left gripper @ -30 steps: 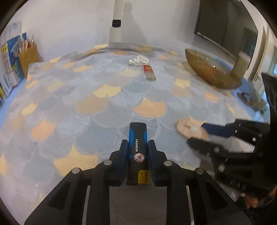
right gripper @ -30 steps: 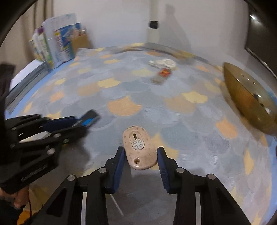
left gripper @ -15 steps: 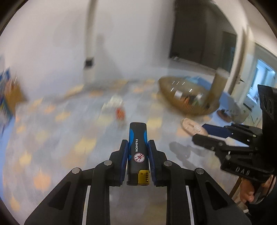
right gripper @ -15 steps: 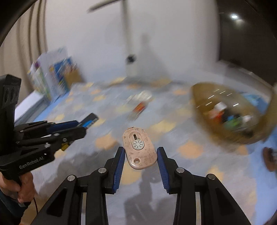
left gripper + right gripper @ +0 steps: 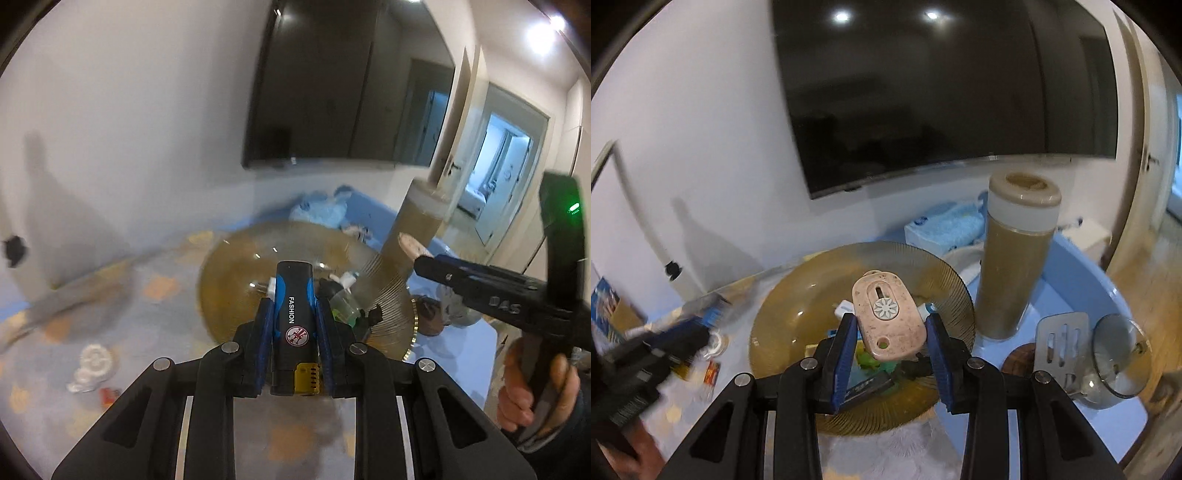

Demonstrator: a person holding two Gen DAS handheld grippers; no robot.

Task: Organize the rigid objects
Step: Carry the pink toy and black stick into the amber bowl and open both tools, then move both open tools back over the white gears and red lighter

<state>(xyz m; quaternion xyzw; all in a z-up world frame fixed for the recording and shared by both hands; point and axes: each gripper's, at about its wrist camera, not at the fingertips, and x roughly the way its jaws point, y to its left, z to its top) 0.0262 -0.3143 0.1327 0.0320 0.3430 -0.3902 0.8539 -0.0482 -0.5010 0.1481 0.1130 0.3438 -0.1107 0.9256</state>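
Over the amber glass bowl (image 5: pixel 229 280), through my left wrist camera, I see the left gripper (image 5: pixel 293 325) clamped on a black-and-blue lighter (image 5: pixel 293 314) marked "FASHION". The blue pads (image 5: pixel 264 332) press its two long sides, and its yellow metal end points back toward the camera. The lighter's far end hangs above the bowl's inside, where several small items lie, too blurred for me to name. On the patterned tablecloth (image 5: pixel 166 332) to the left of the bowl I make out a white ring-shaped piece (image 5: pixel 92 363) and a small red item (image 5: pixel 109 395) just beside it, both blurred. At the right edge, the right gripper (image 5: pixel 421 254) reaches in, gripped by a hand (image 5: pixel 532 384), with a pinkish tip showing at its front. A tall brown cylinder with a pale collar (image 5: pixel 415 229) stands behind the bowl, against the wall under a dark screen (image 5: pixel 343 81).

From my right wrist camera, the right gripper (image 5: pixel 892 332) is closed on a speckled pink oval piece with a slot and a white flower-shaped dial (image 5: pixel 886 317); the pads bear on its lower sides and it tilts up above the bowl (image 5: pixel 768 332). Beneath it the bowl holds a dark flat item, something green and something white; I cannot tell what they are. To the right, on the blue surface (image 5: pixel 1071 273), stands the cylinder (image 5: pixel 1015 266), and nearer me lie a slotted metal spatula (image 5: pixel 1060 339) and a clear glass lid (image 5: pixel 1119 358). The left gripper (image 5: pixel 701 325) shows as a blur at the left, its lighter's blue end just visible.
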